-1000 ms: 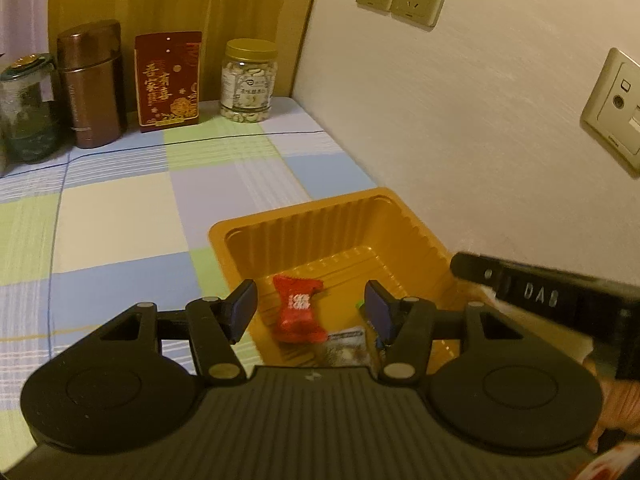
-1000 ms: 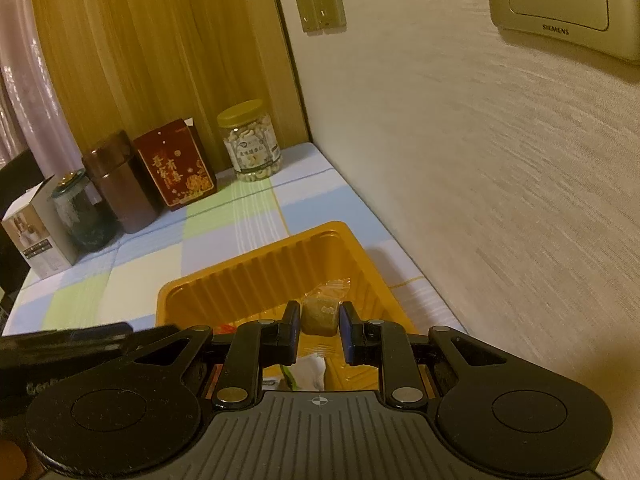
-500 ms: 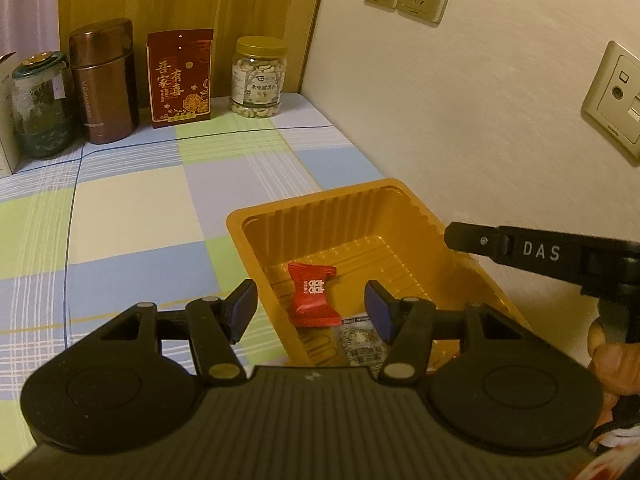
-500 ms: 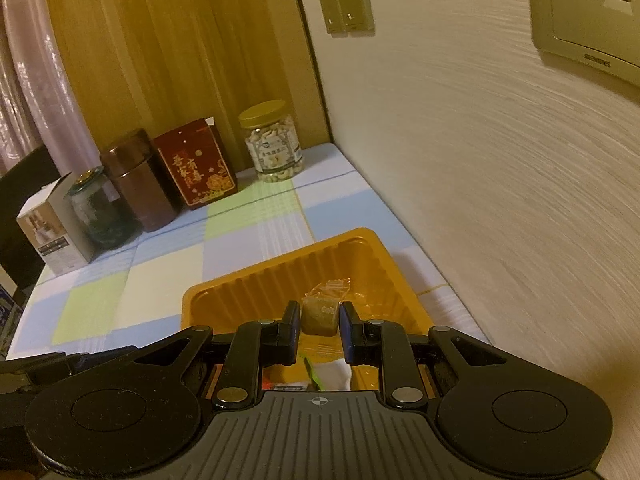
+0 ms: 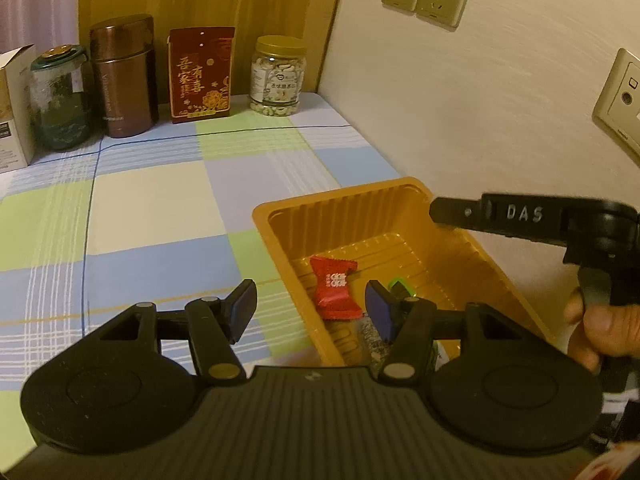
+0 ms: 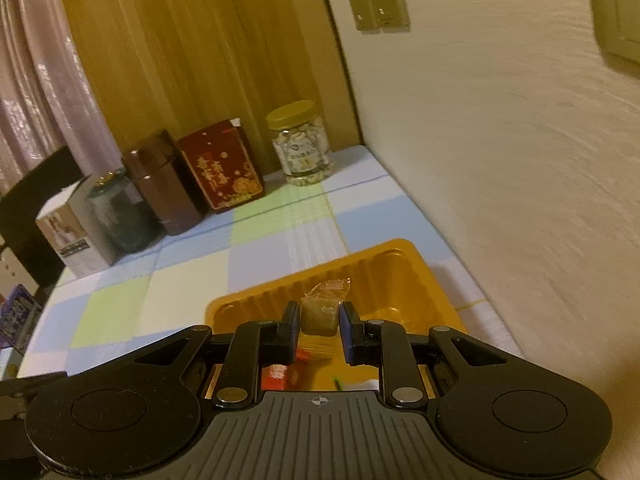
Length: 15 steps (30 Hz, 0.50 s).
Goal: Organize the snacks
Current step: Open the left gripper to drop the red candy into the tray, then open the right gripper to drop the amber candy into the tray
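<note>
Two hand-held grippers are working over an orange tray (image 5: 496, 264) sitting on the checked surface (image 5: 160, 208) against the wall. We are seeing the left hand-held gripper (image 5: 311, 311) hovering with its jaws spread wide and gripping nothing, its left finger over the cloth, its right finger over the tray's near end. Between those fingers a red wrapped candy (image 5: 334, 288) is lying flat on the ribbed tray floor. A green-tipped packet (image 5: 401, 286) is peeking out just behind the right finger, and a clear packet (image 5: 370, 334) is lying partly hidden under it.

We are noting the right hand-held gripper (image 6: 319, 322) clenched on a brownish sweet in a clear wrapper (image 6: 320, 312), holding it above the tray (image 6: 424, 276), with the twisted wrapper end sticking out past the fingertips. From the left wrist view that gripper is reaching in from the right over the tray's far corner, a hand (image 5: 596, 328) wrapped around its handle.

Along the far edge of the surface, well apart from the tray, we are logging a row: a white box (image 6: 72, 232), a dark glass jar (image 5: 60, 96), a brown metal canister (image 5: 124, 76), a red gift box (image 5: 200, 74) and a yellow-lidded jar of nuts (image 5: 278, 76).
</note>
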Each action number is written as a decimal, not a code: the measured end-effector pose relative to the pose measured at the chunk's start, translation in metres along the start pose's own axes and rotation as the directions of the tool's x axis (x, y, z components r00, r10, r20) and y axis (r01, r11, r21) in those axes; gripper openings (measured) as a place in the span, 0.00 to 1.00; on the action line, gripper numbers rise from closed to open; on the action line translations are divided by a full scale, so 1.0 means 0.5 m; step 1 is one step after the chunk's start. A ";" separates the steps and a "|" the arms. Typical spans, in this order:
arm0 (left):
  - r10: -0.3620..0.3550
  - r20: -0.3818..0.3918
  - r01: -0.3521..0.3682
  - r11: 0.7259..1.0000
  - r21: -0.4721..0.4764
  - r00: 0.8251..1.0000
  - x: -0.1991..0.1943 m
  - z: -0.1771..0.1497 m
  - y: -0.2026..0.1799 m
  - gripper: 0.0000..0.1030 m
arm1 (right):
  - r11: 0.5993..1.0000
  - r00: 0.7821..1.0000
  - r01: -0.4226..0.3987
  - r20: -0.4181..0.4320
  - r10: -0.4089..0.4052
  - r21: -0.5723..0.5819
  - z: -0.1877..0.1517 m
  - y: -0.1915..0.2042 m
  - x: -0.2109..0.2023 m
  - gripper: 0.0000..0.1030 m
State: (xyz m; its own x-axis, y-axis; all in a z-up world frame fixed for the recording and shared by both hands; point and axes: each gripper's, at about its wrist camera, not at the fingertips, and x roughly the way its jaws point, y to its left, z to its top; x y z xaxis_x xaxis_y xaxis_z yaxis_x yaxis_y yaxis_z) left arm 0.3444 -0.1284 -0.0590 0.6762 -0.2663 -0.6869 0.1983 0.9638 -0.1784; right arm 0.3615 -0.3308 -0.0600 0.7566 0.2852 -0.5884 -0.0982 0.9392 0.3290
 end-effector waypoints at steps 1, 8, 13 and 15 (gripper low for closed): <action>0.002 0.000 -0.002 1.000 -0.006 1.000 -0.002 -0.002 0.002 0.58 | 1.000 1.000 0.003 0.005 -0.003 0.011 0.001 -0.002 -0.002 0.62; 0.034 0.009 -0.034 0.999 -0.008 0.999 -0.032 -0.026 0.008 0.70 | 0.999 0.999 0.018 0.025 -0.019 0.049 -0.012 -0.026 -0.040 0.69; 0.050 0.010 -0.050 0.999 -0.016 0.999 -0.068 -0.050 0.007 0.82 | 0.997 0.999 0.036 -0.001 -0.036 0.067 -0.036 -0.034 -0.085 0.69; 0.059 0.015 -0.059 0.998 -0.010 0.998 -0.089 -0.060 0.005 0.85 | 0.996 0.999 0.042 -0.009 -0.041 0.074 -0.046 -0.033 -0.109 0.69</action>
State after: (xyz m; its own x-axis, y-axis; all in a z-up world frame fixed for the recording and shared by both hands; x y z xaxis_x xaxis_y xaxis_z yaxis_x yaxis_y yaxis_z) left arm 0.2936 -0.1137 -0.0499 0.6975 -0.2092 -0.6853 0.1512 0.9779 -0.1446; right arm 0.3071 -0.3576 -0.0503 0.7544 0.2481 -0.6077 -0.0185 0.9335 0.3581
